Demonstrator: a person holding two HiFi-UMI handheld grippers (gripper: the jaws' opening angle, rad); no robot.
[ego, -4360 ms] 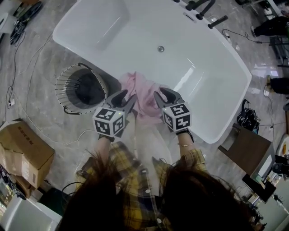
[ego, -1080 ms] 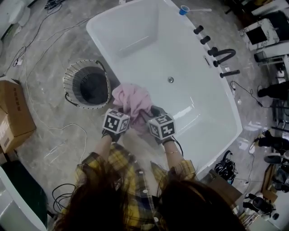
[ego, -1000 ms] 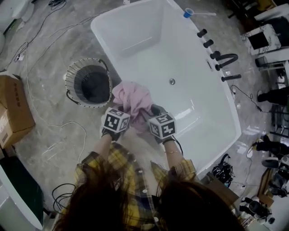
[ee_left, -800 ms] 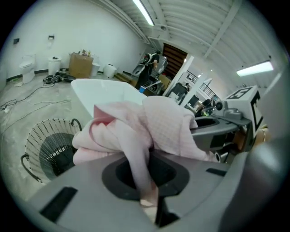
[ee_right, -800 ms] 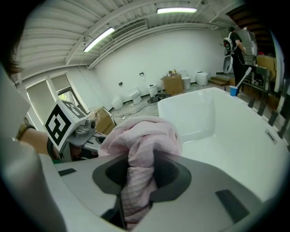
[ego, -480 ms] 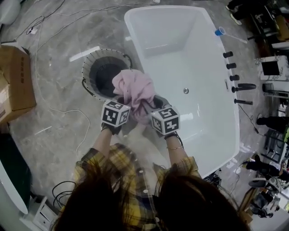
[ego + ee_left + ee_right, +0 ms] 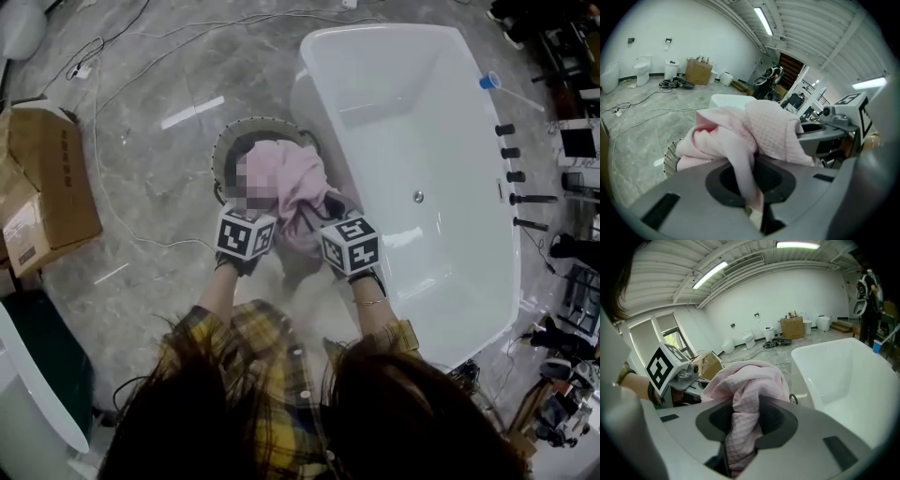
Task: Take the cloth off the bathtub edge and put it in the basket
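The pink cloth (image 7: 298,183) hangs bunched between both grippers, off the white bathtub (image 7: 422,122) and right over the round wire basket (image 7: 246,130) on the floor beside the tub. My left gripper (image 7: 269,214) is shut on a fold of the cloth (image 7: 757,129). My right gripper (image 7: 317,216) is shut on a thicker bunch of the cloth (image 7: 746,380). In the left gripper view the basket rim (image 7: 670,158) shows below the cloth. The bathtub (image 7: 843,371) lies to the right in the right gripper view.
A cardboard box (image 7: 42,192) stands at the left on the marble floor, with cables (image 7: 122,66) trailing around it. Black tap fittings (image 7: 517,174) and a blue cup (image 7: 487,82) sit on the tub's far rim. Equipment crowds the right edge.
Both grippers have carried the cloth leftward from the tub edge to above the basket. The head view has swung left with them.
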